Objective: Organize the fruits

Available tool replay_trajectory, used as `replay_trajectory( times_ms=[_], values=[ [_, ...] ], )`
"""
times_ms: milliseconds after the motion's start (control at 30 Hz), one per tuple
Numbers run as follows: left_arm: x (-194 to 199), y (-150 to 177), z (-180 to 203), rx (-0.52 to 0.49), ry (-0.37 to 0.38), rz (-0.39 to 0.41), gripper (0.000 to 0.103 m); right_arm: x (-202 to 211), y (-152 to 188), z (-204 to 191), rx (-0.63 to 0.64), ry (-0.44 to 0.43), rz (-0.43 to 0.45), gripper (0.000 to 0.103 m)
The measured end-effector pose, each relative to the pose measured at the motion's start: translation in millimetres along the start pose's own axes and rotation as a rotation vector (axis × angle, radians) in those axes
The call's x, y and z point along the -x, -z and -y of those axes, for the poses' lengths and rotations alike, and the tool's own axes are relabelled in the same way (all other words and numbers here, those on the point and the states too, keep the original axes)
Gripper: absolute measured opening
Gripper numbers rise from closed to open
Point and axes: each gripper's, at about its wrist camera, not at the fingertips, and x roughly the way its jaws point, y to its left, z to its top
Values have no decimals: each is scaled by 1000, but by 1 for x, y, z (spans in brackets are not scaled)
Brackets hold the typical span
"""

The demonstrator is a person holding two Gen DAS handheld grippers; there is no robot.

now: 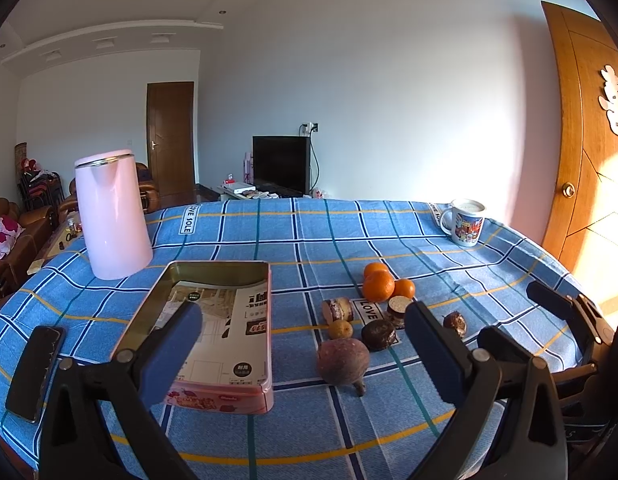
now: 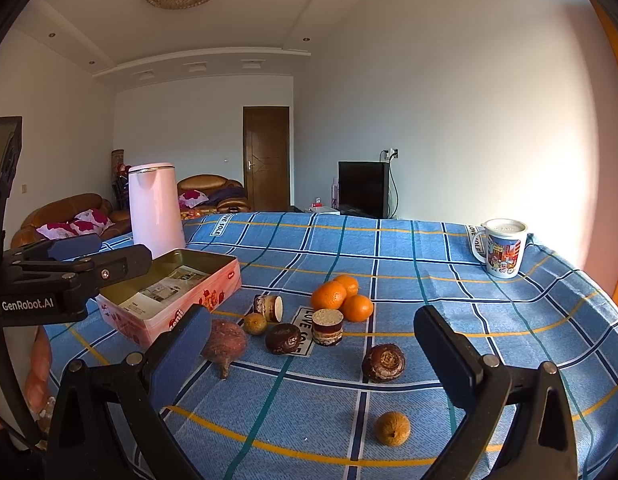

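Blue checked tablecloth (image 2: 409,264): patches reading "LOVE SOLE". Black left gripper (image 2: 75,258): white lettering "GenRobot.AI".

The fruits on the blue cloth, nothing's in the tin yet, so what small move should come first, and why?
Probably ease the open left claw down over the big reddish fruit. It lies nearest that claw, right beside the open pink tin, which holds only a paper sheet. The right claw is open and empty too, farther from the tin.
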Motion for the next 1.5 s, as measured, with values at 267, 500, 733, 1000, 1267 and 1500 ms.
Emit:
replay_trajectory(
  times_ms=[267,500,733,1000,1267,1500],
  values=[
    [-5,3,0,1,-1,-10,103,-1,1,1,-3,0,-8,102],
    [-28,22,2,-7,19,-60,103,-7,17,14,-3,35,-50,102],
    [-54,42,25,-73,50,-123,101,-18,50,45,-55,83,-137,102],
    [-80,46,42,-110,103,-204,83,-24,60,59,-95,80,-166,101],
    [-95,44,40,-89,127,-257,78,-36,71,61,-104,35,-235,77],
    [-103,43,39,-73,123,-292,68,-37,74,64,-90,22,-235,45]
  ],
)
